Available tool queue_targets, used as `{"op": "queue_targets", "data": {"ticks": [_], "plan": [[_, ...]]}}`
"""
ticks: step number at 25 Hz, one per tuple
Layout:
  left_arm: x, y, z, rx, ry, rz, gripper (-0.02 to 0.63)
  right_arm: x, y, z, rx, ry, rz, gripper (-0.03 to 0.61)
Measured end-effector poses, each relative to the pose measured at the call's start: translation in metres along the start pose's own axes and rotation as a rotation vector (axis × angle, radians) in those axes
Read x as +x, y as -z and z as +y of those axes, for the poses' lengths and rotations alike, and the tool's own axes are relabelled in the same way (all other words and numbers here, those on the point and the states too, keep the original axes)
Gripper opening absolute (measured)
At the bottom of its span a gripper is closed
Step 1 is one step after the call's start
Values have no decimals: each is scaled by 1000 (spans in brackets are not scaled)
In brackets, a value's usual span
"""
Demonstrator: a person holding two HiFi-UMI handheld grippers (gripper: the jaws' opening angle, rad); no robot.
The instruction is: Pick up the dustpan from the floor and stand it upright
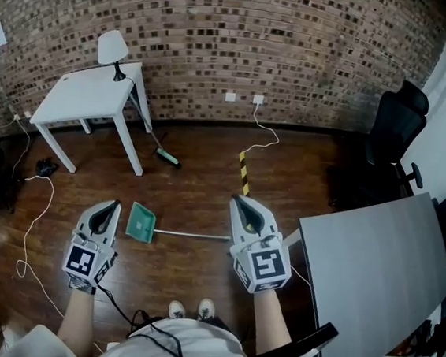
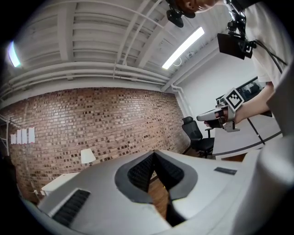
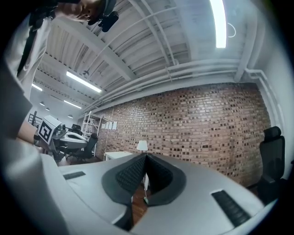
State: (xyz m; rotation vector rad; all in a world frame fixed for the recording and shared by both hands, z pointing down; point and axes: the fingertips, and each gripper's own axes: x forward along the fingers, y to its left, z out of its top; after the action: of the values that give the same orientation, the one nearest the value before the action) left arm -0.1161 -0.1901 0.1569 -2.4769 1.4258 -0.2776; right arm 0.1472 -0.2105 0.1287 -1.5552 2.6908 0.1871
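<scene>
A green dustpan [image 1: 141, 222] lies flat on the wooden floor, its long grey handle [image 1: 193, 235] running to the right. In the head view my left gripper [image 1: 112, 205] hovers just left of the pan, shut and empty. My right gripper [image 1: 239, 201] hangs above the handle's far end, also shut with nothing in it. Both point level toward the brick wall. In the left gripper view the left gripper [image 2: 154, 153] has its pads together; in the right gripper view the right gripper [image 3: 145, 156] shows the same. The dustpan is not visible in either gripper view.
A white table [image 1: 89, 94] with a lamp [image 1: 112, 50] stands at the back left; a green broom [image 1: 162, 150] leans by its leg. A grey desk [image 1: 372, 265] sits at the right with black chairs [image 1: 395, 128] behind. Cables [image 1: 33, 217] trail on the floor at left.
</scene>
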Motion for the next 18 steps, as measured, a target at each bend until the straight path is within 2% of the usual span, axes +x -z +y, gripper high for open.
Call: {"op": "queue_targets", "data": {"ticks": [5,8,12,14,16,18], "plan": [[3,18,13,-11,21,15,-8,14,10,2,42,20,14,-17],[5,33,14,-32,101,19,-5,23,19,11,80,3,37,-17],[7,67,19,-52,153,54,26,29,42,29,143,-3,74,-15],[13,85,21,-69,189,78,37,32,58,32,164,7,113,23],[22,106,16,-81,237,110,67,30,78,30,190,23,152,23],[32,131,7,-83,284,152,68,25,101,23,214,46,188,24]]}}
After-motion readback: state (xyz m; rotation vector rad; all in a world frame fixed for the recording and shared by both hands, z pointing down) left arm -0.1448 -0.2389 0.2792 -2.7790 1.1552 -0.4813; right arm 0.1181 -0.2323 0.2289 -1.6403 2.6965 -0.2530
